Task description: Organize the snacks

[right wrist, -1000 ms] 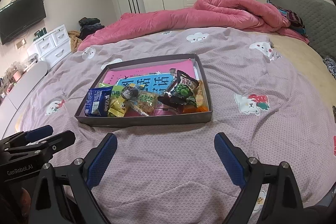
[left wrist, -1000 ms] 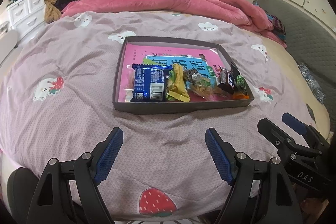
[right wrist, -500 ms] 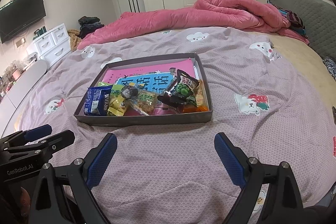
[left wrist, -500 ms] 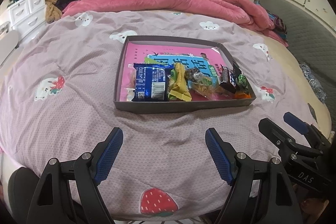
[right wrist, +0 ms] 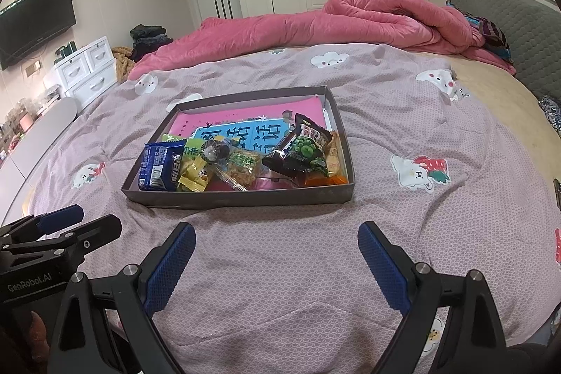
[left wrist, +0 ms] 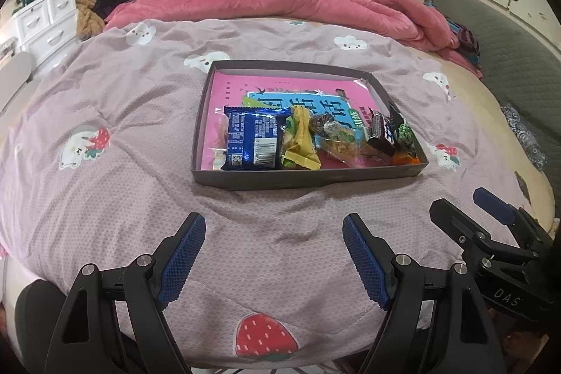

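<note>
Left wrist view shows the left gripper and right gripper both spread wide and empty above the bedspread, near the grey tray holding the snacks.

The snack packets hide much of the pink book beneath them

A bed covered by a mauve cartoon-print quilt carries a shallow grey tray at its middle; a rumpled pink duvet lies along the far side.
</note>
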Demonstrator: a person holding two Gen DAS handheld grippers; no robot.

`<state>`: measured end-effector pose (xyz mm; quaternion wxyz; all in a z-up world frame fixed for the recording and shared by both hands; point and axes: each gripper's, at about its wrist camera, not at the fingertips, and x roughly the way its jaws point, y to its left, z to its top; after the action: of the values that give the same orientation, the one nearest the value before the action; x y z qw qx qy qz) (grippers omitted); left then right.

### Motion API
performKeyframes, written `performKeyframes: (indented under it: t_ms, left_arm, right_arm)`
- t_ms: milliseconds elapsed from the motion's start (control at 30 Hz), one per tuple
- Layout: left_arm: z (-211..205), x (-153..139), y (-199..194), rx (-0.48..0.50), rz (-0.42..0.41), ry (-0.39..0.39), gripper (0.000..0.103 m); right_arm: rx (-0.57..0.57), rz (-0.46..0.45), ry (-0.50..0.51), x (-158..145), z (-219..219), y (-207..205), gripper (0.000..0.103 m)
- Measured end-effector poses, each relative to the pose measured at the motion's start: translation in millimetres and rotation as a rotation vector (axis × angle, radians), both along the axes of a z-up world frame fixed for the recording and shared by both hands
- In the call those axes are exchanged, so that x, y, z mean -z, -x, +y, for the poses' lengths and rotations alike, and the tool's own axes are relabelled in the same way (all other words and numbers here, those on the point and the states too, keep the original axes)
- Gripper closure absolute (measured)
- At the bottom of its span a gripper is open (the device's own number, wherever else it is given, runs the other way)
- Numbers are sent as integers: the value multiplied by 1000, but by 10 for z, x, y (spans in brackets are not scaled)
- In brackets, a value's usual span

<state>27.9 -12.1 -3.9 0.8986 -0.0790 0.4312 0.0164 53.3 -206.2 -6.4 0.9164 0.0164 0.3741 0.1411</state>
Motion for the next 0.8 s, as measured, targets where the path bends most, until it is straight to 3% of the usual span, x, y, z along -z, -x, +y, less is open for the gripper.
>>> performKeyframes:
  t_ms: [567, 800]
  left_arm:
    - [26, 3, -1, -21, -13, -19, 21]
    - [142, 87, -72, -26, -5, 6, 21]
  right_arm:
    - [13, 10, 8, 50, -19, -41, 9]
    - [64, 41, -19, 150, -185, -196, 3]
